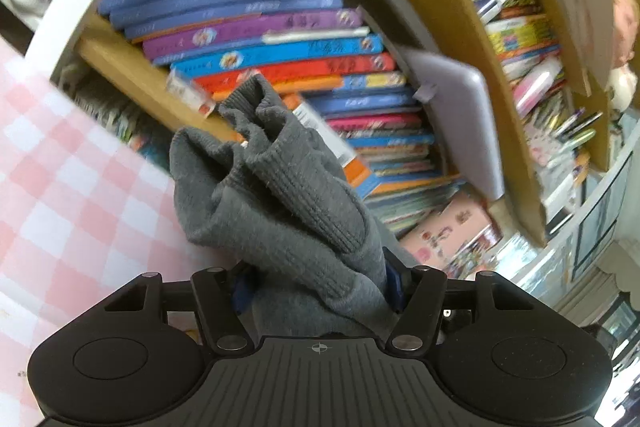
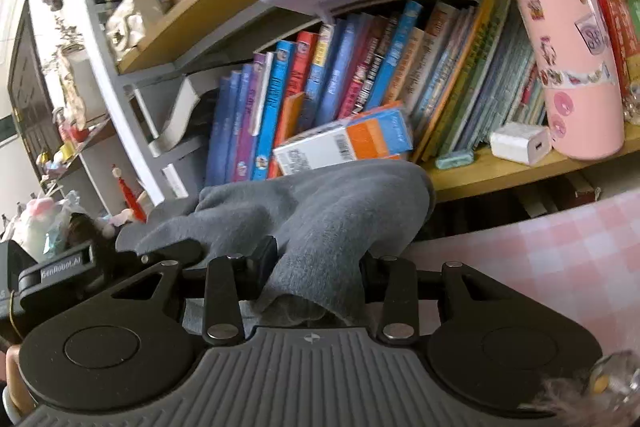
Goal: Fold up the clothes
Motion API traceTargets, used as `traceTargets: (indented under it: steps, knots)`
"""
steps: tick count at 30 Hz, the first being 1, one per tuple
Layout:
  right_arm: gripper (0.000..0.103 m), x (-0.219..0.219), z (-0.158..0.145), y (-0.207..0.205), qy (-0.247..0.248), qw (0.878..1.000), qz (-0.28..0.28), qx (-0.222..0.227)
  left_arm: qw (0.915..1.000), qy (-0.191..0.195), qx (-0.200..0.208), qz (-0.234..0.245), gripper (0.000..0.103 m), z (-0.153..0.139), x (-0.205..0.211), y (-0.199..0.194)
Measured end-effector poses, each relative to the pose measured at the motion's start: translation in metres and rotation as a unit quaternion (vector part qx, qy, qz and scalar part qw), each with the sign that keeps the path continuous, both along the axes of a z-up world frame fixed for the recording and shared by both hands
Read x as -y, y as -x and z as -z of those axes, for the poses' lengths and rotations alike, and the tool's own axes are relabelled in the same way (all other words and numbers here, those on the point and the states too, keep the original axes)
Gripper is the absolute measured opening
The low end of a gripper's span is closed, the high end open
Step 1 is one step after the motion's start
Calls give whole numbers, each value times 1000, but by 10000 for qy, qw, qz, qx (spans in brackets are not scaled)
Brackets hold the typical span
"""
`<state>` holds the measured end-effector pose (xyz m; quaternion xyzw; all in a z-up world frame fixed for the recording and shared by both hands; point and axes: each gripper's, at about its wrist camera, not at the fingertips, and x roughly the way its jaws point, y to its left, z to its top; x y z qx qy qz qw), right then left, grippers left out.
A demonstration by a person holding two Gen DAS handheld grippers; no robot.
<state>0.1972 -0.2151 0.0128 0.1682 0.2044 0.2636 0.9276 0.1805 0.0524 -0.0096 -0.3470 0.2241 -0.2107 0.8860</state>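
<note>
Grey knit garment [image 1: 280,195], soft fleece-like cloth with ribbed cuff or hem bands, bunched and crumpled, held up in the air in front of a bookshelf [image 1: 132,67]. In the left wrist view the left gripper [image 1: 320,291] is clamped on the cloth; the fabric rises from between the jaws in thick folds, a ribbed edge at the top curls into a tube shape. Fingertips hidden under cloth. In the right wrist view the right gripper [image 2: 316,279] is also closed on the same garment [image 2: 320,219]; the cloth drapes over the jaws and stretches left toward the other gripper body [image 2: 60,275] at the left edge. Smooth grey surface here, one rounded fold on the right. Pink-white checked tablecloth [image 1: 60,167] lies below, at left in the left view, at right in the right view [image 2: 560,259]. Colourful books [image 2: 320,87] packed on the shelf behind; pink stickered tumbler [image 2: 572,67] and white charger [image 2: 520,143] far right.
</note>
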Motion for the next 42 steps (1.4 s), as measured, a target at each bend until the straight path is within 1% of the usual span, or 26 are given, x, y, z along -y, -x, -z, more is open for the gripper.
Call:
traceTargets:
  steps: [3, 4, 7, 10, 11, 13, 14, 15, 18, 20, 22, 24, 31, 35, 42]
  knots:
    - [36, 4, 13, -8, -49, 9993, 79, -351, 9991, -275, -308, 76, 61, 6, 3, -5]
    - [36, 6, 18, -10, -76, 9987, 109, -491, 9991, -286, -314, 85, 61, 7, 3, -5]
    - [38, 8, 21, -9, -195, 9978, 155, -622, 9990, -256, -361, 80, 65, 9, 2, -5]
    - [45, 9, 25, -8, -255, 9966, 206, -752, 9989, -214, -401, 105, 69, 13, 0, -7]
    - [48, 10, 27, -7, -289, 9962, 231, -784, 9989, -188, -417, 113, 72, 14, -2, -7]
    - [57, 12, 28, -5, -353, 9955, 297, -833, 9990, -149, -398, 120, 74, 15, -3, -7]
    - [69, 13, 28, -3, -352, 9952, 352, -843, 9990, -168, -399, 123, 76, 14, -4, -6]
    - [76, 14, 28, -1, -348, 9949, 409, -852, 9990, -191, -397, 125, 77, 13, -4, -5]
    - [76, 18, 27, 10, -403, 9942, 513, -858, 9988, -391, -276, 70, 78, 9, -8, 4]
    - [77, 20, 27, 19, -446, 9941, 522, -845, 9986, -511, -100, -53, 80, 5, -12, 13]
    - [77, 21, 25, 30, -375, 9945, 568, -792, 9986, -511, 32, -152, 82, 3, -19, 22]
    - [78, 21, 24, 41, -319, 9947, 614, -755, 9985, -484, 71, -248, 83, 1, -25, 32]
    - [79, 15, 19, 79, -220, 9957, 592, -674, 9964, -657, 107, -529, 85, -2, -38, 70]
    - [80, 5, 15, 103, -49, 9970, 518, -567, 9951, -834, 170, -506, 86, -4, -35, 93]
    - [83, -11, 12, 139, 295, 9981, 383, -381, 9909, -1257, 329, -339, 89, -6, -20, 128]
